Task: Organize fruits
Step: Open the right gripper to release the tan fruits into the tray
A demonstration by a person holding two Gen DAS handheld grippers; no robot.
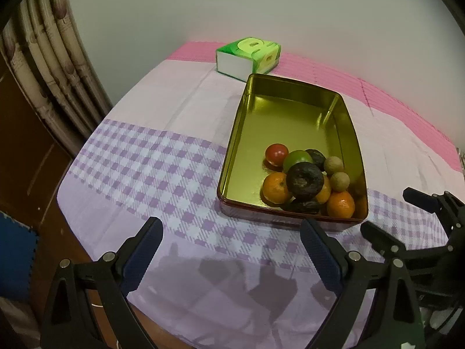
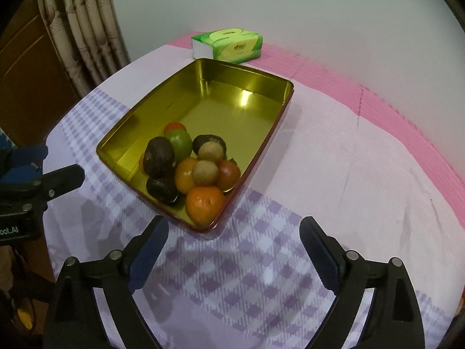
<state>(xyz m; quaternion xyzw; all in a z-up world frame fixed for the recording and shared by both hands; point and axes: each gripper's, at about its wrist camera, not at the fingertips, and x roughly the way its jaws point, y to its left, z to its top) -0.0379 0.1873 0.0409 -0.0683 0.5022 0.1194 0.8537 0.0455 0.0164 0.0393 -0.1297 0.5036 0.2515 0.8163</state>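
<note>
Gold tin [image 1: 293,122] sits on table [image 1: 162,157] with lilac check cloth, open, fruits heaped at its near end: red tomato [image 1: 276,154], green fruit [image 1: 297,159], dark wrinkled fruit [image 1: 304,180] on top, two tan round ones [image 1: 339,181], oranges [image 1: 341,204] at the near wall. Far half of tin bare. Green tissue pack [image 1: 249,54] behind tin, near the wall. Left gripper [image 1: 232,250] jaws spread wide, holding nothing, short of the tin. Right gripper [image 2: 235,250] likewise wide apart, empty, just before the tin's near corner.
</note>
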